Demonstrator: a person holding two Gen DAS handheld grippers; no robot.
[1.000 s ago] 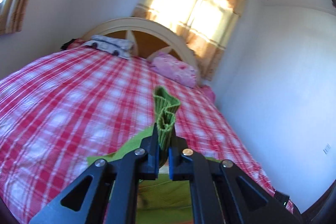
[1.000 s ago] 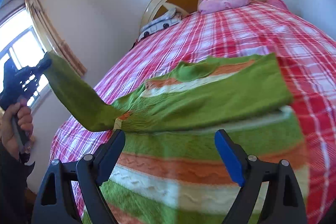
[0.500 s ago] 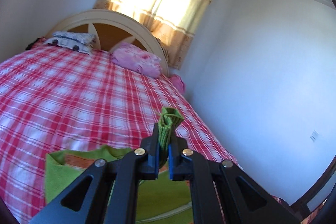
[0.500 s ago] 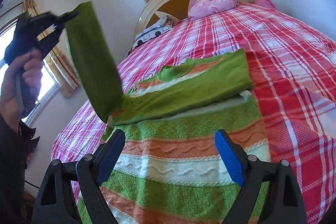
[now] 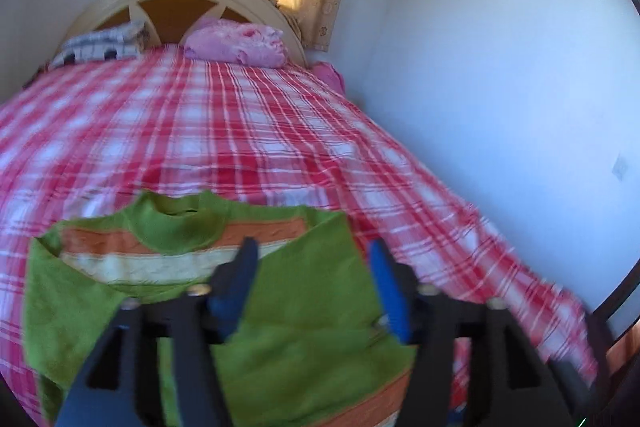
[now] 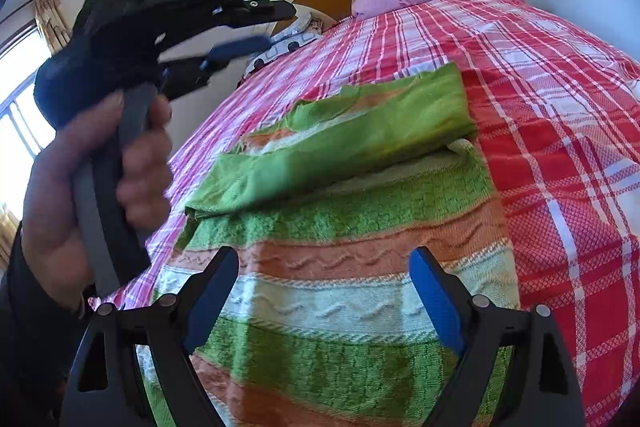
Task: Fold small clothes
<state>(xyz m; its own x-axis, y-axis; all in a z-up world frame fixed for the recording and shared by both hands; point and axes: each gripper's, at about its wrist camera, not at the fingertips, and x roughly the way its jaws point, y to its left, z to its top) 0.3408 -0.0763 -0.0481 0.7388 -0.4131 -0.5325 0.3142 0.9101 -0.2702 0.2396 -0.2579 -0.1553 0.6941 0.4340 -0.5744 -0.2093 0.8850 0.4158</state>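
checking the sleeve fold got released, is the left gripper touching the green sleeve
Apart. In the right wrist view the left gripper, its jaws just opened and empty, is up in the air, clear of the green sleeve lying across the sweater.

Left wrist view is pretty smeared, so the sweater (image 5: 280,307) knit and the plaid bedspread (image 5: 240,131) checks blur out. Sweater's hem runs off the bottom edge in both views. The folded sleeve (image 6: 352,139) hides the chest stripes under it. The person's hand (image 6: 80,195) is blurry and its sleeve is cut off at the left edge.
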